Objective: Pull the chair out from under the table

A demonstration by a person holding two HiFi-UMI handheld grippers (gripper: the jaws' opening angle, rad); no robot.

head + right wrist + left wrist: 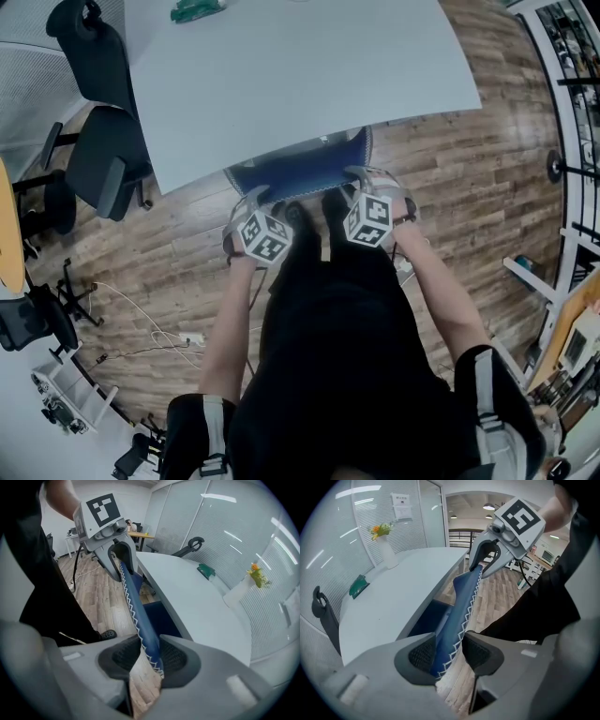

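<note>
A blue chair back (292, 173) with white zigzag stitching sticks out from under the near edge of the white table (300, 84); its seat is hidden below the tabletop. My left gripper (255, 198) holds the back's left end and my right gripper (367, 177) its right end. In the left gripper view the blue edge (461, 606) runs between both pads of the left gripper (449, 654), which press on it. In the right gripper view the chair back (136, 604) fills the gap between the pads of the right gripper (150, 657).
Black office chairs (101, 159) stand left of the table. A green object (197, 9) lies on the far tabletop and a white vase with flowers (386, 550) stands there. Cables (150, 328) trail over the wood floor. The person's black-clad legs (328, 309) stand right behind the chair.
</note>
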